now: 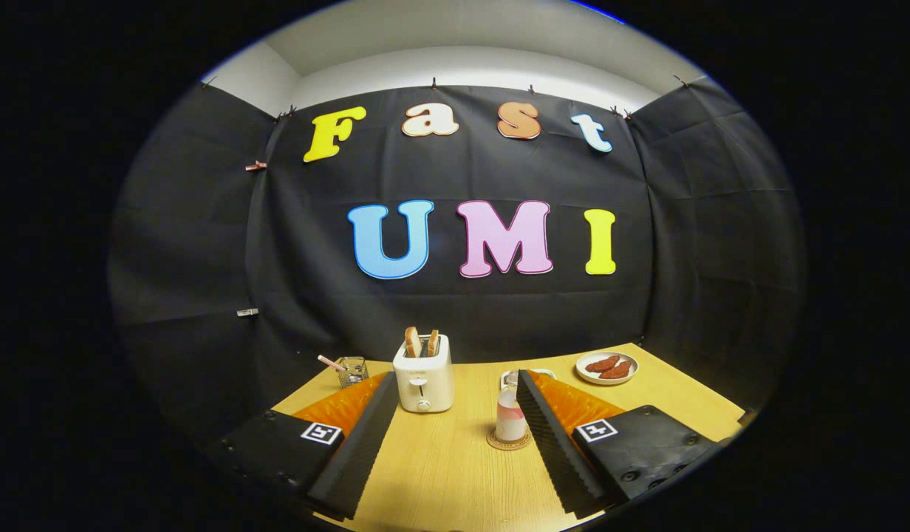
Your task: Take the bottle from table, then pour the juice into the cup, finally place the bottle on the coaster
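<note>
Standing on the coaster [509, 442] between the wide-open, empty fingers [459, 443], the bottle [510, 415] is sitting just ahead of the cup [527, 374]; placing looks finished, so backing away comes next.

Gripper-mounted fisheye sits low over the table [440, 473], facing forward along wide-apart fingers [366, 436] toward the booth's back wall.

Upright bottle [510, 415] on round coaster [509, 442]
</note>
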`<action>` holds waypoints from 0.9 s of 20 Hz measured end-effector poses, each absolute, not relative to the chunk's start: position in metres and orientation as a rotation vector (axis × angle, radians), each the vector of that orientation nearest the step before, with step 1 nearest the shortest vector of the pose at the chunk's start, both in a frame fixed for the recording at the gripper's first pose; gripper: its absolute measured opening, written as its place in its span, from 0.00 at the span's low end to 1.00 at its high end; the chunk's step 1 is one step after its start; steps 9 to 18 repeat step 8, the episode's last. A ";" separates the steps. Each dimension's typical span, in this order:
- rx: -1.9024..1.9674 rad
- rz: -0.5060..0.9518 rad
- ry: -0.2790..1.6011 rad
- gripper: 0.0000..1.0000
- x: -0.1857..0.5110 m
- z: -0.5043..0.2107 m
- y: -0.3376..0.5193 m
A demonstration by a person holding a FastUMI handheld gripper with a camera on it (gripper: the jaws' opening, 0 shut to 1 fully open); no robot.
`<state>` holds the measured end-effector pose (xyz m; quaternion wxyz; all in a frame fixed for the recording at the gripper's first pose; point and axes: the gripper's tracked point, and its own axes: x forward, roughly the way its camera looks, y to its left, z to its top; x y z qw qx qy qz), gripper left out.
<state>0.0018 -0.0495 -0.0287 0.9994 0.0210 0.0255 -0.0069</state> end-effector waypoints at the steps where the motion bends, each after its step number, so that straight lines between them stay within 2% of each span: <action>1: 0.048 -0.013 0.051 0.99 0.001 -0.027 -0.052; 18: 0.044 -0.001 0.059 0.99 -0.004 -0.016 -0.061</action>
